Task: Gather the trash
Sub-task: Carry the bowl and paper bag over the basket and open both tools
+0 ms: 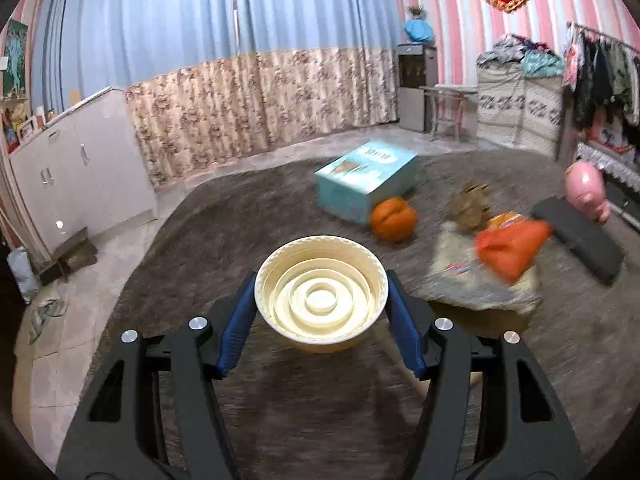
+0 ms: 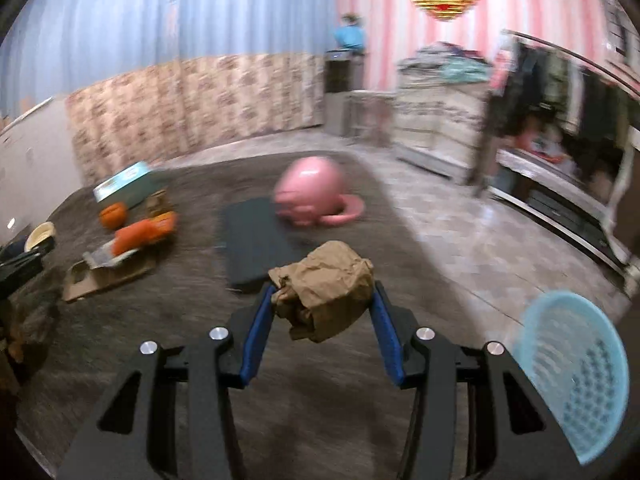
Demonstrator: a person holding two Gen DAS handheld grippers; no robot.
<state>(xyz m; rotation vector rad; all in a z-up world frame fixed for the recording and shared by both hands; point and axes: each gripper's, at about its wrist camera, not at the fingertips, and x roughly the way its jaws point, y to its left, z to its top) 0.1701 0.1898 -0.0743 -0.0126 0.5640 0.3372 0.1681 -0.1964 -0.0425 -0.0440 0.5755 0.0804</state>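
My left gripper [image 1: 321, 304] fills the lower half of its frame: matte black angular arms with triangular cut-outs, round silver screw heads at the pivots, and ribbed blue pads [image 1: 236, 332] lining the fingers. My right gripper [image 2: 323, 306] looks identical, with the same silver screws and blue pads [image 2: 256, 332].

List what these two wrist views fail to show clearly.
- Left wrist view: the orange plastic bag and the brown lump behind it are motion-blurred; contents unreadable.
- Left wrist view: print on the light blue cardboard box is too small.
- Right wrist view: the light blue plastic basket is blurred and partly cut off by the fisheye rim.
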